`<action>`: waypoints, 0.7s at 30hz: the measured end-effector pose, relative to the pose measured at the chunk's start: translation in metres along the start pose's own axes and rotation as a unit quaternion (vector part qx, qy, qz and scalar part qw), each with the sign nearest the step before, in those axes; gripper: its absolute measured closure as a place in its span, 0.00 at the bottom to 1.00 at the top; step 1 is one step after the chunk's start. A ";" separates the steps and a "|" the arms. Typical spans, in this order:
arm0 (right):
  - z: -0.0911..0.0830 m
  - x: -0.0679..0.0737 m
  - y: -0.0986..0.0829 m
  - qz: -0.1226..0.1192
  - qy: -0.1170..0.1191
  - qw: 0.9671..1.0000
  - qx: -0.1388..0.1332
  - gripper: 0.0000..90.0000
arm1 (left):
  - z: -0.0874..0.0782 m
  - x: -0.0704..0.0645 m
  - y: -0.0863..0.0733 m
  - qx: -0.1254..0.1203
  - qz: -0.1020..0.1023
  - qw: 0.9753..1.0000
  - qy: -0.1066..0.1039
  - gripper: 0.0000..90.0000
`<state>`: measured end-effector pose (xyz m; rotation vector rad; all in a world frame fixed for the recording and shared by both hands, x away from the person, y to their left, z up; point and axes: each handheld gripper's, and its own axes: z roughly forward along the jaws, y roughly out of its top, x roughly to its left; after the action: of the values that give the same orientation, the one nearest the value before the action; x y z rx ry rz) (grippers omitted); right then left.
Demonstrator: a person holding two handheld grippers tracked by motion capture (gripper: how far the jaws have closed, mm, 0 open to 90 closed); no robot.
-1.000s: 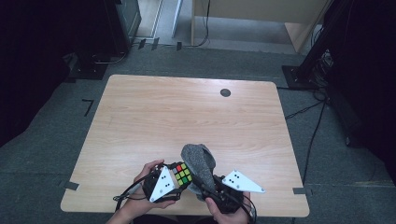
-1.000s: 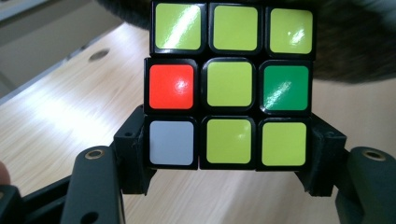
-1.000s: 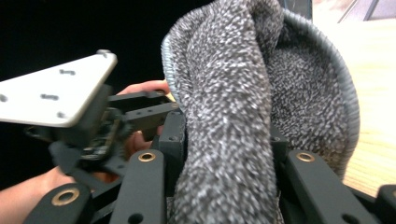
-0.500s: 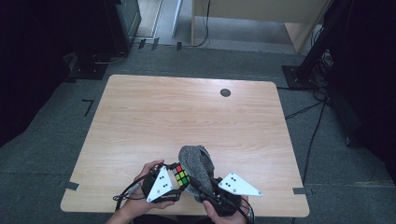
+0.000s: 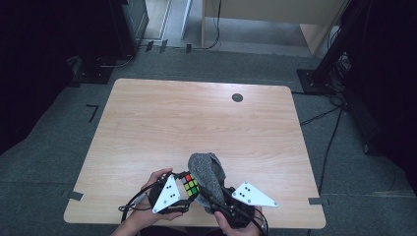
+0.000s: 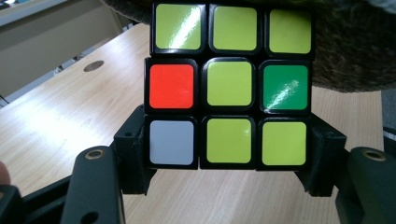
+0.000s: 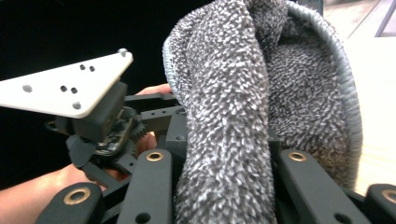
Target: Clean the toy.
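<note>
Pale wood tabletop (image 5: 196,123) is carrying the work at its near edge, with dark floor around it. Going outward from the left gripper (image 5: 183,192), its fingers (image 6: 133,154) are pinching the cube (image 6: 229,86) by two opposite sides and holding it raised, its mostly yellow face turned back toward that gripper's camera. Just right of the cube, touching it or very nearly, the grey cloth (image 5: 209,172) is standing up from the right gripper (image 5: 216,199), whose fingers (image 7: 152,182) are clamping its lower end. The cloth's long axis is running away from the person, alongside the cube, so any wiping likely turns on pressing it sideways, leftward.
</note>
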<state>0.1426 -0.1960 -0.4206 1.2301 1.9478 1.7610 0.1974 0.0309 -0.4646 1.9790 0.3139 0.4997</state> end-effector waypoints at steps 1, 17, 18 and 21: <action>-0.001 -0.002 0.000 0.006 -0.003 1.000 0.001 0.76 | -0.001 0.001 0.000 0.000 0.000 1.000 0.000 0.38; -0.006 -0.011 0.004 0.035 0.015 0.999 -0.011 0.79 | -0.002 0.006 -0.002 0.002 -0.010 1.000 0.004 0.38; -0.007 -0.010 0.004 0.030 0.011 0.999 -0.011 0.81 | -0.001 0.006 -0.002 0.004 -0.012 1.000 0.005 0.38; -0.006 -0.004 0.004 0.015 0.009 1.000 0.000 0.82 | 0.004 0.005 -0.002 0.026 -0.012 1.000 0.011 0.38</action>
<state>0.1429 -0.2029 -0.4165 1.2528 1.9496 1.7925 0.2037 0.0306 -0.4670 2.0183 0.3668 0.5043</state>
